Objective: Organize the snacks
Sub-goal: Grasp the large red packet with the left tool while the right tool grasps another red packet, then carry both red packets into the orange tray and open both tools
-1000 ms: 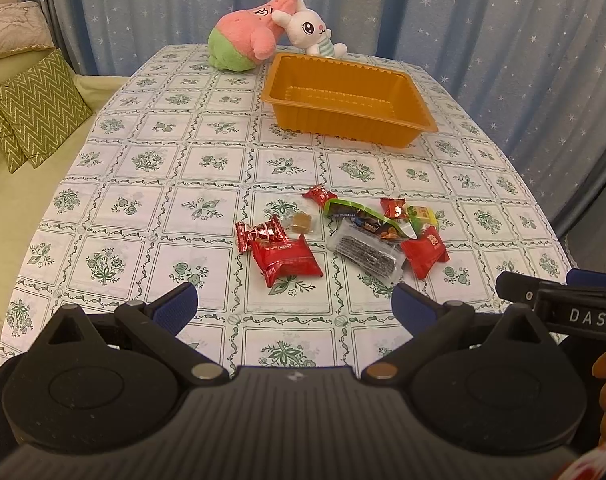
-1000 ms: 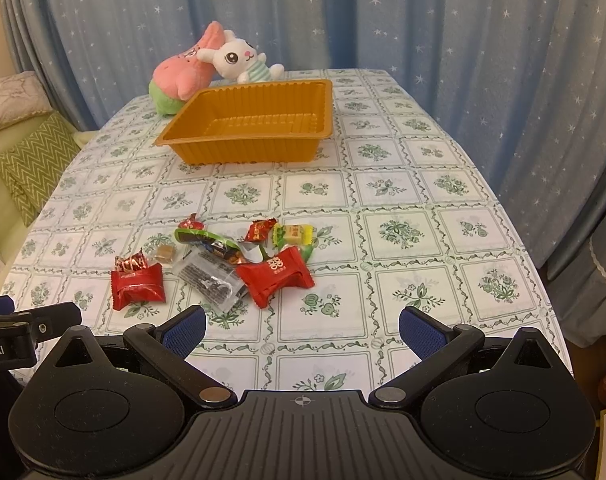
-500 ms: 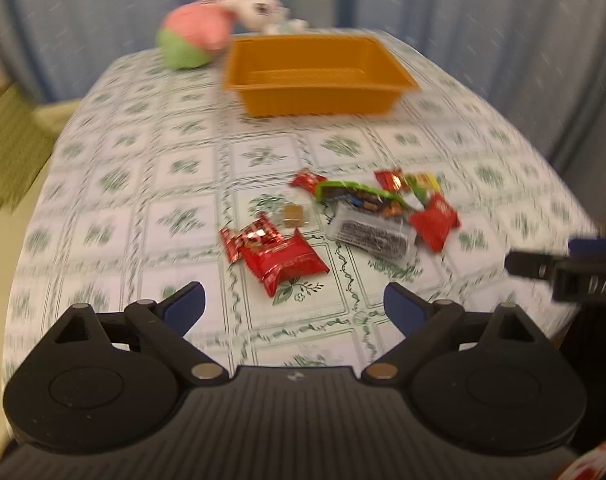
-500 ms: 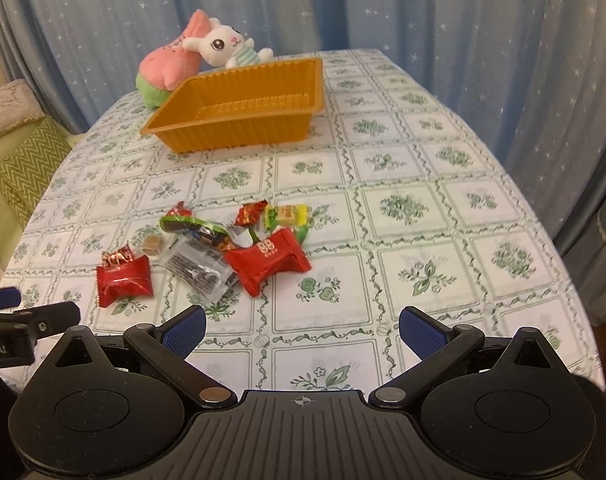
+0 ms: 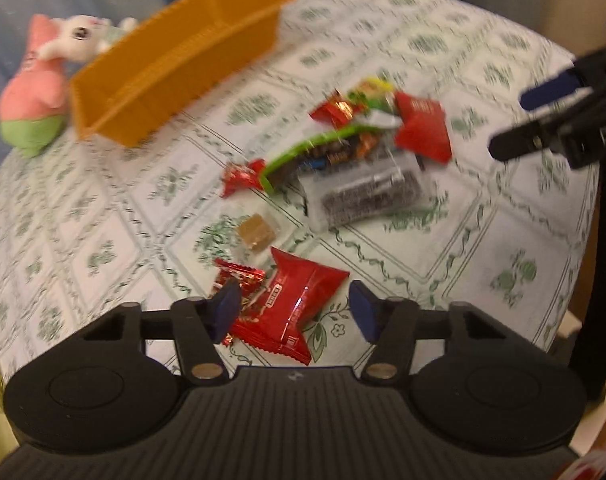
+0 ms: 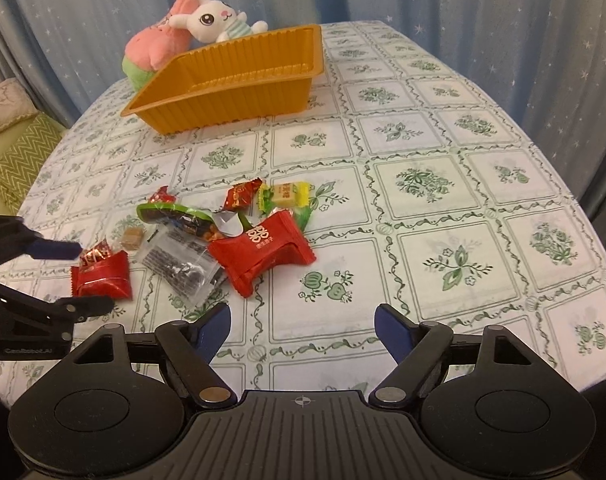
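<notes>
A pile of snack packets lies on the tablecloth: a red packet (image 5: pixel 291 308), a small shiny red packet (image 5: pixel 239 280), a brown candy (image 5: pixel 257 232), a clear bag of dark snack (image 5: pixel 363 196), a green-edged packet (image 5: pixel 311 156) and another red packet (image 5: pixel 421 124). My left gripper (image 5: pixel 295 310) is open, low over the near red packet, its fingers either side of it. My right gripper (image 6: pixel 301 328) is open and empty, short of the large red packet (image 6: pixel 263 248). The orange tray (image 6: pixel 239 80) stands behind, empty. The left gripper shows in the right wrist view (image 6: pixel 67 276).
Plush toys (image 6: pixel 183 36) lie behind the tray. The table edge (image 6: pixel 583 216) curves off to the right, with blue curtains behind. A sofa with cushions (image 6: pixel 19 156) is left of the table. The right gripper shows in the left wrist view (image 5: pixel 551 112).
My left gripper has dropped and moved forward onto the near red packet, tilting to the left, its jaws narrowed. My right gripper moved closer to the pile, jaws narrowed too.
</notes>
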### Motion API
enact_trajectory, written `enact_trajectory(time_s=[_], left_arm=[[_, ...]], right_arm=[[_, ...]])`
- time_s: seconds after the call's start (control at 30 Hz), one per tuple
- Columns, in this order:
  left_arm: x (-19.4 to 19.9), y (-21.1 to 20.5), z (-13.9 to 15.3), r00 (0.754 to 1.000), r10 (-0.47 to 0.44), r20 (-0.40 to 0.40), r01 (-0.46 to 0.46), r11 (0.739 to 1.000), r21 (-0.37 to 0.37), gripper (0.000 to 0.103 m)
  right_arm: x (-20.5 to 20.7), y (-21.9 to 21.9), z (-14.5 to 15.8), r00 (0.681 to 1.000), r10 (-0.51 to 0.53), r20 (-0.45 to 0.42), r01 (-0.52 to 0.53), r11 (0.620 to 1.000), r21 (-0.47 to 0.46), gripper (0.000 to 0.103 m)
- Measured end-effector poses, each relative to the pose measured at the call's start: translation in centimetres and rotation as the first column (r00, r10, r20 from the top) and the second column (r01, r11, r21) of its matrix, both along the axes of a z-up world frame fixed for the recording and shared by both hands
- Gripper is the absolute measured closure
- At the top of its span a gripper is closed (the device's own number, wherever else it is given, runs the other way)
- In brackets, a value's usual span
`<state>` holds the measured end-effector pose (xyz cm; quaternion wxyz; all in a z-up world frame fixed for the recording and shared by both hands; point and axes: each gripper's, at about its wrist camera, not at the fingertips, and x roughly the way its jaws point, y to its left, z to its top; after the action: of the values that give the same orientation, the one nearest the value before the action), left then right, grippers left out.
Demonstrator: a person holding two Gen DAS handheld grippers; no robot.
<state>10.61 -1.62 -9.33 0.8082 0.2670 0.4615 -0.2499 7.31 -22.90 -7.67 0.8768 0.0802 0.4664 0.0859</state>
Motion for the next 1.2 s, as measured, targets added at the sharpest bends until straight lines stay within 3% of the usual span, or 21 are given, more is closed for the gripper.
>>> enact_trajectory(time_s=[0.1, 0.13, 0.23, 0.47, 0.6, 0.7, 1.03, 1.2], left_arm=[[0.4, 0.0, -0.5, 0.999, -0.028, -0.023, 0.028, 1.000, -0.004, 0.063], [0.5, 0.0, -0.5, 0.999, -0.011, -0.030, 0.011, 1.000, -0.003, 0.073], [0.4, 0.3, -0.3, 0.997, 0.069, -0.043, -0.071, 0.996, -0.046, 0.078], [-0.7, 1.5, 0.4, 0.948, 0.313, -0.053, -0.318, 0.932, -0.176, 0.079], [-1.2, 1.9, 0.9, 0.921, 0.385, -0.064, -0.388, 0.891, -0.236, 0.079], [-1.6, 2.0, 1.4, 0.906, 0.417, -0.064, -0.419, 0.868, -0.266, 0.079], [-1.7, 2.0, 2.8, 0.891, 0.452, -0.042, -0.444, 0.847, -0.292, 0.079], [0.5, 2.0, 4.5, 0.886, 0.464, -0.012, -0.443, 0.837, -0.322, 0.079]], right_arm=[[0.7, 0.1, -0.5, 1.000, -0.006, -0.004, 0.006, 0.999, 0.033, 0.025], [1.0, 0.2, -0.6, 1.000, -0.016, -0.005, 0.016, 0.999, 0.050, 0.026], [2.0, 0.3, -0.6, 0.999, -0.054, -0.003, 0.054, 0.992, 0.115, 0.033], [4.2, 1.6, -0.7, 0.990, -0.142, 0.005, 0.139, 0.975, 0.171, 0.056], [5.1, 1.7, -1.4, 0.982, -0.185, -0.033, 0.188, 0.969, 0.163, 0.059], [5.0, 1.8, -1.9, 0.985, -0.167, -0.048, 0.172, 0.977, 0.126, 0.072], [2.4, 1.4, 0.0, 0.995, -0.091, 0.047, 0.089, 0.995, 0.034, 0.078], [3.2, 0.7, 2.2, 0.993, -0.073, 0.095, 0.067, 0.995, 0.069, 0.078]])
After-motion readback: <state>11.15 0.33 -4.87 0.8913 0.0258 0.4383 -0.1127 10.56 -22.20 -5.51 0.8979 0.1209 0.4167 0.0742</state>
